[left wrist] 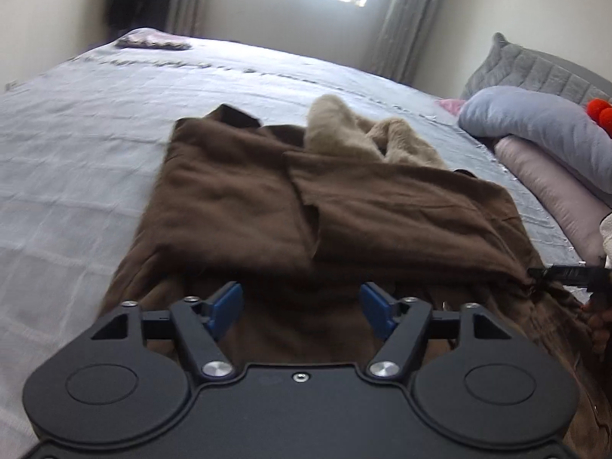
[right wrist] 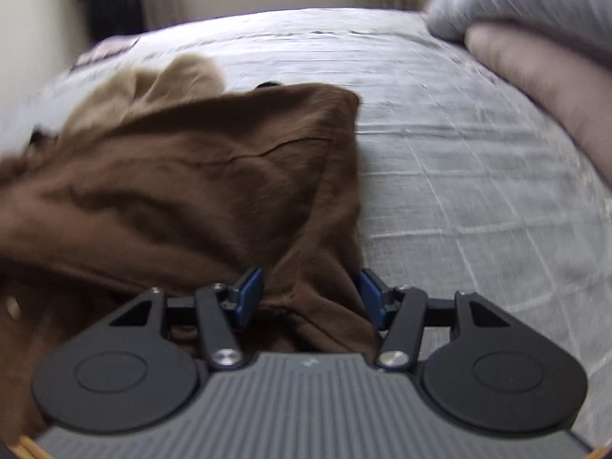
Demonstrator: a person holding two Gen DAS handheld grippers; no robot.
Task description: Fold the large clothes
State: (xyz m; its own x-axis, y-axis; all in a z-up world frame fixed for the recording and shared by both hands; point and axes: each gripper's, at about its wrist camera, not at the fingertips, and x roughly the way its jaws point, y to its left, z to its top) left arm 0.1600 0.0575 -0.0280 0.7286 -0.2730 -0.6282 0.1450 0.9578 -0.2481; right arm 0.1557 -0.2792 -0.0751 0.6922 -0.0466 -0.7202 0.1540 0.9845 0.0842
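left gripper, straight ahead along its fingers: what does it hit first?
Probably the brown coat: the left gripper stands open just above its folded near edge, pointing down at it. Depth is unclear; nothing else lies between.

We see brown garment [right wrist: 199,191] bunched btwn right gripper [right wrist: 311,298] fingers, lower centre; bed [right wrist: 459,160] at right.

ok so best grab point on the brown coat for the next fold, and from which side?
Probably the near hem of the brown coat, one corner per gripper, coming in low from the near edge of the bed. The sides are already folded in, leaving a long strip running away toward the fleece collar, so the hem is the free end. The left gripper is open above it.
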